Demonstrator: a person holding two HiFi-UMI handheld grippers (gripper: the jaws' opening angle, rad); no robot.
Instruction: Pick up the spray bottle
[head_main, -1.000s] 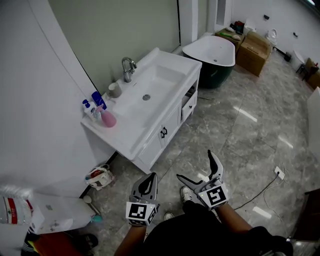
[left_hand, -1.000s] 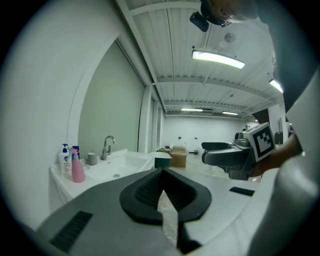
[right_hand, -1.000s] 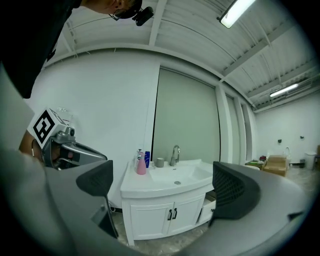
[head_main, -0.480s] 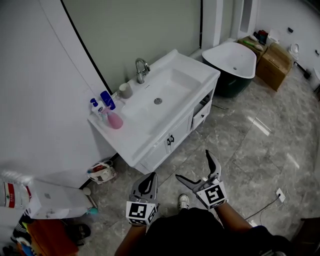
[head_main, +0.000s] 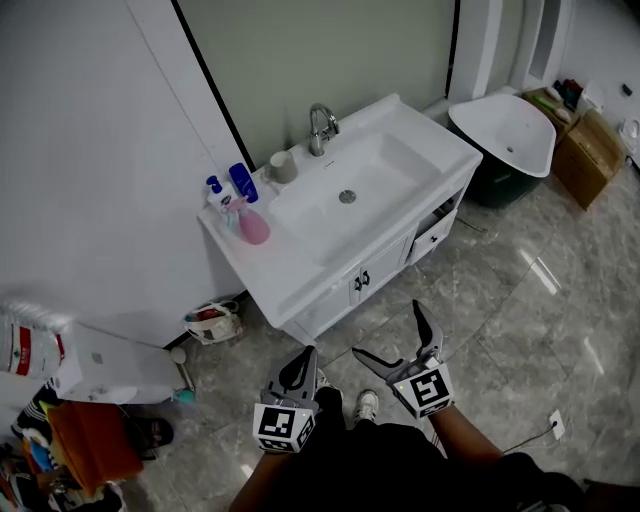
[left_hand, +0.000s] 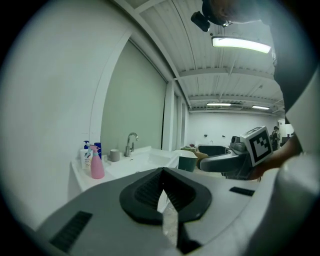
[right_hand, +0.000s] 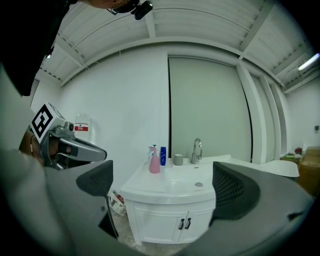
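Observation:
The pink spray bottle (head_main: 252, 224) stands on the left end of the white vanity top (head_main: 270, 270), beside a white pump bottle (head_main: 217, 192) and a blue bottle (head_main: 243, 182). It also shows as the pink spray bottle (left_hand: 96, 163) and the pink spray bottle (right_hand: 154, 161) in the gripper views. My left gripper (head_main: 300, 367) is shut and empty, well short of the vanity over the floor. My right gripper (head_main: 397, 335) is open with nothing between its jaws, facing the vanity from about the same distance.
A grey cup (head_main: 282, 166) and chrome tap (head_main: 320, 126) stand behind the basin (head_main: 350, 190). A dark freestanding tub (head_main: 505, 135) and cardboard boxes (head_main: 582, 150) sit to the right. A bag (head_main: 213, 322) lies on the floor left of the cabinet, clutter at lower left.
The view has swung so the vanity sits more to the right and higher in frame. Both grippers keep the same pose, left shut and right open.

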